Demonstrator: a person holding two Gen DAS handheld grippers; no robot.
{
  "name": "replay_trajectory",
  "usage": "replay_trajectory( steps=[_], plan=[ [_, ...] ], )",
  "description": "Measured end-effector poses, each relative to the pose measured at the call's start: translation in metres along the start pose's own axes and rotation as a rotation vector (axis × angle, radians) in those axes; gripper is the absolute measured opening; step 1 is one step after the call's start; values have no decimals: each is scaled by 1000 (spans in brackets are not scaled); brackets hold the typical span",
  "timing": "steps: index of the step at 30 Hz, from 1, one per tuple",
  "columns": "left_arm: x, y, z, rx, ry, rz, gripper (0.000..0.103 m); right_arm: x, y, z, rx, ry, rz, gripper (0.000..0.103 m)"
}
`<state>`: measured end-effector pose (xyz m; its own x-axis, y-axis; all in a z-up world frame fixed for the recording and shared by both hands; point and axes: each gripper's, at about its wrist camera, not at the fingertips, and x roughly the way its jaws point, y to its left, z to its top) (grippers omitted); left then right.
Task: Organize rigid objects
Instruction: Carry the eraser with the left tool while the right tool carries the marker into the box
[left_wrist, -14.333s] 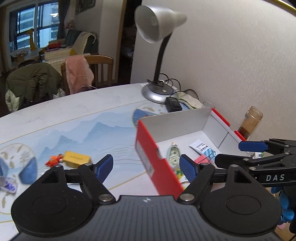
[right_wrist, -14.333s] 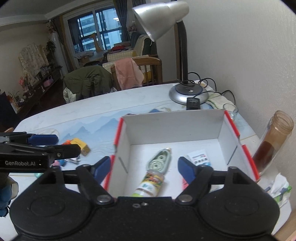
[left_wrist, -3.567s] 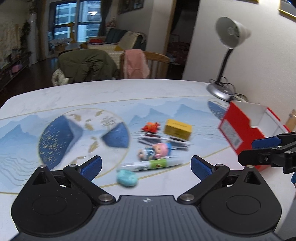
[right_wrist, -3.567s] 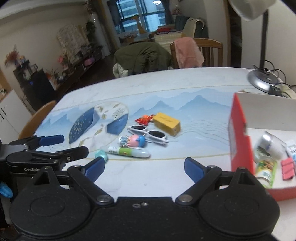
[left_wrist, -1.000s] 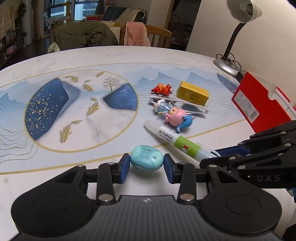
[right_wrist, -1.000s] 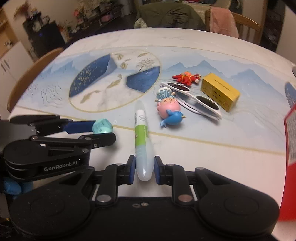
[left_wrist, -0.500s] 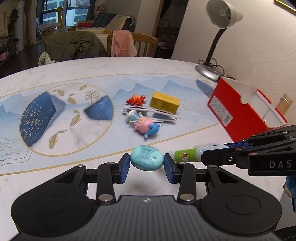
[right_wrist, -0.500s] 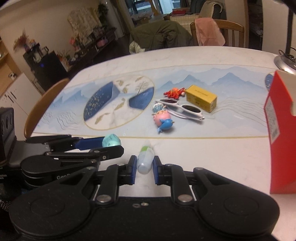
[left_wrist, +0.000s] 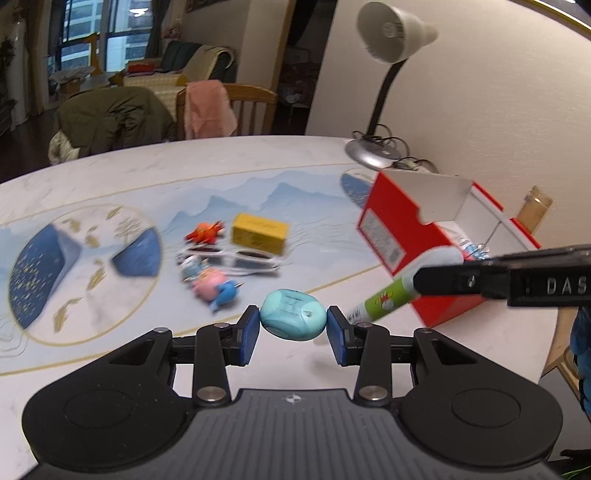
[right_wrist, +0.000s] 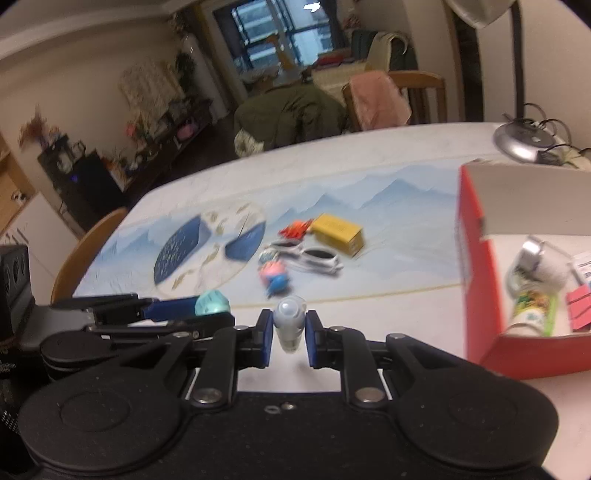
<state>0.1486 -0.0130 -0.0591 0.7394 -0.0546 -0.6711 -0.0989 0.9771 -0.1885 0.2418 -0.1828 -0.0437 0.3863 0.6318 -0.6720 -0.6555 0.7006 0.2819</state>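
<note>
Left wrist view: our left gripper (left_wrist: 293, 325) has its jaws clamped on a teal oval case (left_wrist: 293, 319), held clear of the bench (left_wrist: 258, 158). To the right of the jaws, the right gripper (left_wrist: 439, 278) enters side-on, gripping a green-and-white marker (left_wrist: 391, 295); its jaws hide part of the marker's barrel. Ahead of the jaws, blurred: a pink pig toy (left_wrist: 214, 288), white sunglasses (left_wrist: 236, 258), a yellow box (left_wrist: 259, 233), a red toy (left_wrist: 205, 232). Ahead and right, a red box (left_wrist: 391, 236), its contents mostly hidden by its wall.

Right wrist view: our right gripper's jaws are closed on the marker (right_wrist: 290, 325), seen end-on, so its length is hidden. Left of the jaws, the left gripper (right_wrist: 207, 308) carries the teal case (right_wrist: 212, 302). To the right of the jaws, the red box (right_wrist: 476, 266) holds a labelled bottle (right_wrist: 533, 306), a pink item (right_wrist: 580, 308) cut off by the frame edge, a white card (right_wrist: 583, 264) and a blurred grey-white object (right_wrist: 543, 264) we cannot identify.
</note>
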Motion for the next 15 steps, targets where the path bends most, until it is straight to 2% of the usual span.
replay_trajectory(
  steps=[15],
  plan=[
    [38, -104, 54, 122, -30, -101, 39, -68, -95, 42, 53, -204, -98, 17]
  ],
)
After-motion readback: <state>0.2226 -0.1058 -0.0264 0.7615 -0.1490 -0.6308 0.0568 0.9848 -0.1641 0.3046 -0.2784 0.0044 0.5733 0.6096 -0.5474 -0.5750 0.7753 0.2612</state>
